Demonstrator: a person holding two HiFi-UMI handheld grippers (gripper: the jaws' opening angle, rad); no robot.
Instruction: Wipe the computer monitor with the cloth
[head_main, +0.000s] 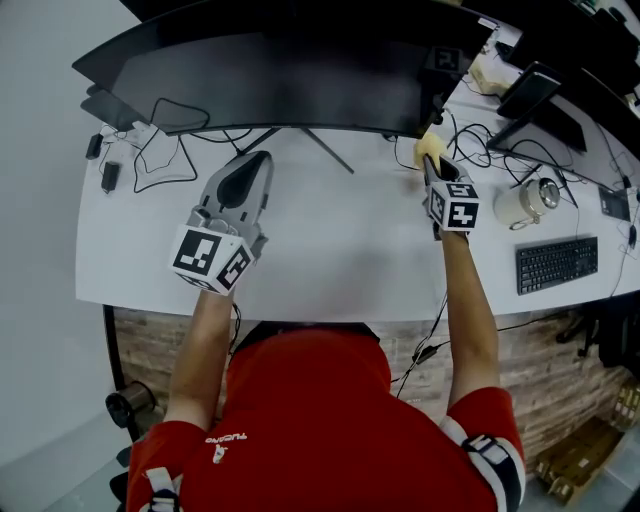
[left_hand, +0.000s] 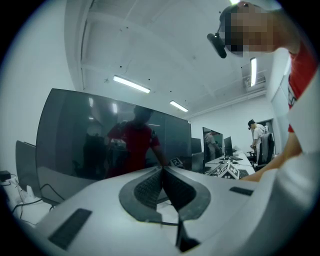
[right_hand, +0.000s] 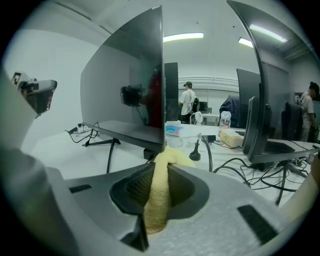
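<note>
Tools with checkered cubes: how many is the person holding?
2. The left tool, shut and empty, is over the desk; the right tool grips a yellow cloth near the right end of the monitor. None seem hidden.

Bare desk lies open; cables crowd under the monitor.

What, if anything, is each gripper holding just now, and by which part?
The right gripper is shut on the cloth, pinching a bunched fold with a tuft poking past the tips. The left gripper is shut on nothing.
</note>
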